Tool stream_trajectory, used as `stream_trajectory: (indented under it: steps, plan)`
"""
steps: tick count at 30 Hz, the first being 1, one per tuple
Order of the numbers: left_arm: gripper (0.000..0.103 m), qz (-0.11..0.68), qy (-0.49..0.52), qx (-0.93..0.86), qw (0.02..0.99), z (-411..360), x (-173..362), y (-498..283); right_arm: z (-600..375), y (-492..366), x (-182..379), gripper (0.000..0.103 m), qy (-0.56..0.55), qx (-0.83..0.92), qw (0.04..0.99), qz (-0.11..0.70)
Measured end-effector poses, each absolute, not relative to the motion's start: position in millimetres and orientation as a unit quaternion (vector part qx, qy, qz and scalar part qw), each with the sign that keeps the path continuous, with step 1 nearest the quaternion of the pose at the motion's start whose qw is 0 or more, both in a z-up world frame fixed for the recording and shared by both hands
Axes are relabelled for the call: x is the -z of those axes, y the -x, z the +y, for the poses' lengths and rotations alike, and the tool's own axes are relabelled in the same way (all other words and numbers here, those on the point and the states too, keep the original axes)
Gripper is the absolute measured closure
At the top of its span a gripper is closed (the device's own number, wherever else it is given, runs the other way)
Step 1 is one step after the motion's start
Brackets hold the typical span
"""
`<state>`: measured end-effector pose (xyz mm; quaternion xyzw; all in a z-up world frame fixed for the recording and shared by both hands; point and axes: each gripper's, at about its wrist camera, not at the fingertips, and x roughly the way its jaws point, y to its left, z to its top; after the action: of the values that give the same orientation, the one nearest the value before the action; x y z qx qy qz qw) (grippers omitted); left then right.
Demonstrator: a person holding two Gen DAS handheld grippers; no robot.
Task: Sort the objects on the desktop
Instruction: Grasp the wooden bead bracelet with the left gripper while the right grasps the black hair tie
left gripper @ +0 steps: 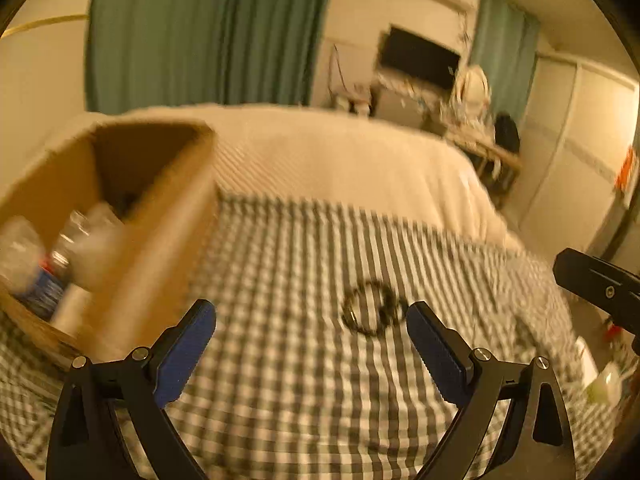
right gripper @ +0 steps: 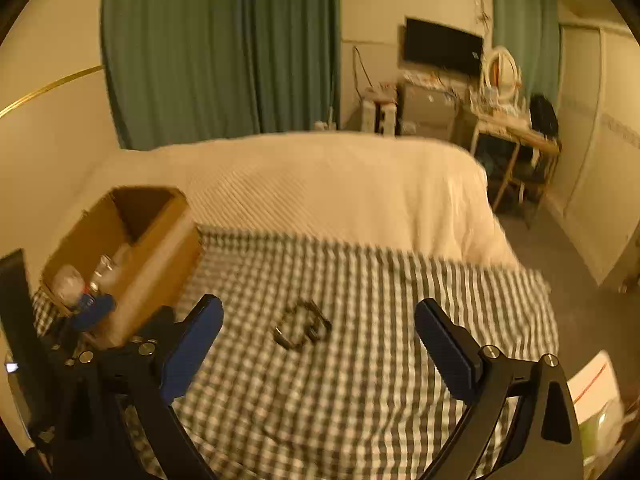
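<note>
A pair of black-framed glasses [left gripper: 372, 308] lies on the checked cloth [left gripper: 300, 380], also in the right wrist view [right gripper: 302, 324]. A cardboard box [left gripper: 160, 216] stands at the left and holds plastic bottles [left gripper: 76, 248]; it shows in the right wrist view [right gripper: 156, 248] too. My left gripper [left gripper: 312, 344] is open and empty, just short of the glasses. My right gripper [right gripper: 320, 344] is open and empty, a little short of the glasses. The left gripper's body [right gripper: 92, 316] shows at the left in the right wrist view, next to the box.
The checked cloth covers the near part of a bed with a cream blanket [right gripper: 340, 188] beyond it. Green curtains, a TV [right gripper: 442, 46] and a cluttered side table [right gripper: 516, 128] are at the back. A white box [right gripper: 592, 388] lies at the lower right, off the bed.
</note>
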<state>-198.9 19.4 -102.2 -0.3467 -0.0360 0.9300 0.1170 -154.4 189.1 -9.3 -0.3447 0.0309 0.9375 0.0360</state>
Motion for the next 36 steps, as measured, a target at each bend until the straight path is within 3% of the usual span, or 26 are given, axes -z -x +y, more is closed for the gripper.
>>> stream_trajectory:
  steps: [7,11,17,20,22,23,24,25,26,27,29,36]
  plan:
    - [0.004,-0.003,0.387,-0.914,0.118,55.9,165.1,232.5,232.4,180.0,89.6,0.044,0.396,-0.914,0.019,0.086]
    - [0.004,0.033,0.391,-0.912,0.116,71.9,184.9,263.5,248.9,208.7,142.2,0.050,0.419,-0.901,-0.002,0.115]
    - [0.004,0.006,0.417,-0.903,0.105,71.4,209.2,296.7,252.9,249.5,172.8,0.051,0.419,-0.897,-0.025,0.140]
    - [0.004,0.033,0.424,-0.899,0.101,78.8,216.0,305.1,254.4,266.4,184.1,0.052,0.423,-0.894,-0.026,0.148]
    - [0.011,0.045,0.422,-0.899,0.110,81.7,218.4,303.3,252.5,272.4,188.7,0.056,0.429,-0.892,-0.026,0.140]
    - [0.026,0.046,0.421,-0.898,0.123,81.2,217.5,300.7,249.3,274.6,191.6,0.060,0.434,-0.891,-0.023,0.132]
    - [0.050,0.045,0.417,-0.898,0.130,80.1,215.9,297.9,247.6,275.2,193.7,0.064,0.439,-0.890,-0.021,0.122]
    - [0.064,0.042,0.414,-0.899,0.136,78.6,213.7,295.6,246.9,274.1,194.7,0.074,0.438,-0.890,-0.026,0.124]
    - [0.084,0.039,0.417,-0.896,0.150,76.9,212.4,293.8,245.6,273.7,196.2,0.092,0.443,-0.887,-0.032,0.126]
    - [0.089,0.039,0.419,-0.894,0.155,76.3,212.4,293.8,242.8,272.7,197.0,0.098,0.449,-0.884,-0.038,0.123]
    - [0.090,0.027,0.422,-0.889,0.175,70.4,211.1,287.6,235.9,265.8,193.9,0.100,0.453,-0.886,-0.036,0.099]
    - [0.091,-0.035,0.439,-0.873,0.209,46.5,194.6,262.5,248.7,223.4,163.8,0.100,0.456,-0.887,-0.002,0.071]
